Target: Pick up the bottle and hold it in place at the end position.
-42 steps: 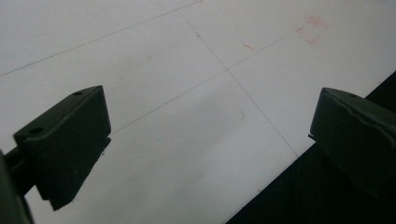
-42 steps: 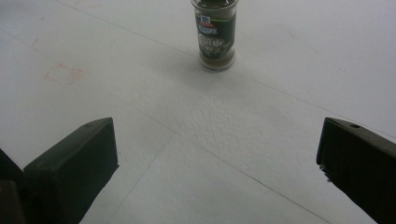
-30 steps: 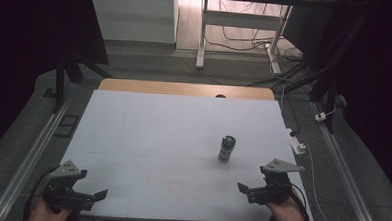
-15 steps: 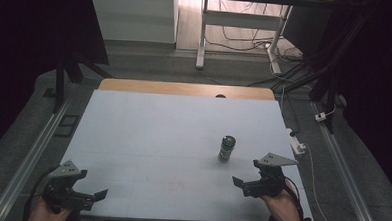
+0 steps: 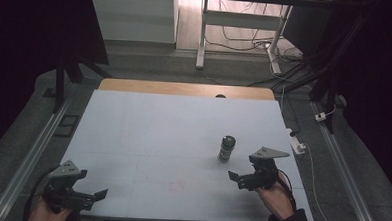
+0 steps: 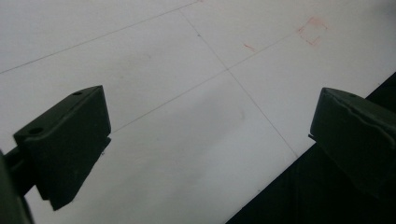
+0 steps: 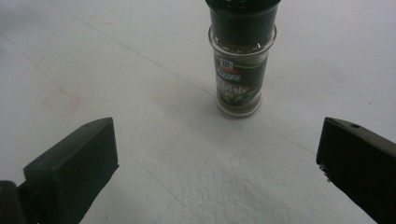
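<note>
A small glass spice jar (image 5: 227, 148) with a dark cap and green label stands upright on the white table (image 5: 173, 134), right of centre. In the right gripper view the spice jar (image 7: 240, 60) is a short way ahead of the jaws, centred between them. My right gripper (image 5: 236, 177) hovers just in front and right of the jar, open, nothing held. My left gripper (image 5: 98, 195) sits low at the table's front left corner, open and empty. Its jaws (image 6: 210, 149) look down on the bare table edge.
A faint red square mark (image 5: 176, 185) lies on the table (image 7: 154, 60) near the front centre, also seen as a red mark (image 6: 314, 33) ahead of the left gripper. A wooden strip (image 5: 185, 88) borders the far edge. Cables and a power strip (image 5: 296, 144) lie right of the table.
My right gripper has moved left and forward towards the spice jar. The left gripper has stayed in place.
</note>
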`<state>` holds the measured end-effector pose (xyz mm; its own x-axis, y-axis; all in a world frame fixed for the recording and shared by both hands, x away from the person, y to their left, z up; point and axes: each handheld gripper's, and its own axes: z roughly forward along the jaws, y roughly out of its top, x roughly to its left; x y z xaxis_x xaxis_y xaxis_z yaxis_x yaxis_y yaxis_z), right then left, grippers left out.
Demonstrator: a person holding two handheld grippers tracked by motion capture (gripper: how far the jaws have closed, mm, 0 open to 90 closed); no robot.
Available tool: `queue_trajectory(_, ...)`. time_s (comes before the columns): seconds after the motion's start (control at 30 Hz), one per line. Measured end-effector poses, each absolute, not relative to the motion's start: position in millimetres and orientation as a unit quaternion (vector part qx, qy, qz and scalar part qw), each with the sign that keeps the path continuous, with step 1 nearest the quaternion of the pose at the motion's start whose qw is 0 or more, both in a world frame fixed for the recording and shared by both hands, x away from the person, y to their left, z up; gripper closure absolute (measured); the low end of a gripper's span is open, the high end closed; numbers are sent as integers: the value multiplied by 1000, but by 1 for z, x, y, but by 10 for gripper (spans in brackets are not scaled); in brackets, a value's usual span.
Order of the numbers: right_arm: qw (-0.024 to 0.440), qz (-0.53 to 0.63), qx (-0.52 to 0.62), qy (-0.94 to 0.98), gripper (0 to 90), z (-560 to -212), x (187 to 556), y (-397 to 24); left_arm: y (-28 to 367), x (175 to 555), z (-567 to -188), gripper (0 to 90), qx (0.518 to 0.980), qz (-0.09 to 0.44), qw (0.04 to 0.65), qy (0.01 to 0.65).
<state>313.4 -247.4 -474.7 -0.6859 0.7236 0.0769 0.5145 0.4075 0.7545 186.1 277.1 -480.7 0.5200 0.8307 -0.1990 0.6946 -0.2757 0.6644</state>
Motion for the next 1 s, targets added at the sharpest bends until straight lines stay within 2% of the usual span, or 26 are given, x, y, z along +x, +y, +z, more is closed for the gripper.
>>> queue_trajectory(0.5,153,368,354,846,0,-487,338,-230,277,186,-481,0,793,93,362,482)
queue_trajectory(1.0,151,362,346,852,0,-498,363,-214,277,186,-481,0,793,92,362,481)
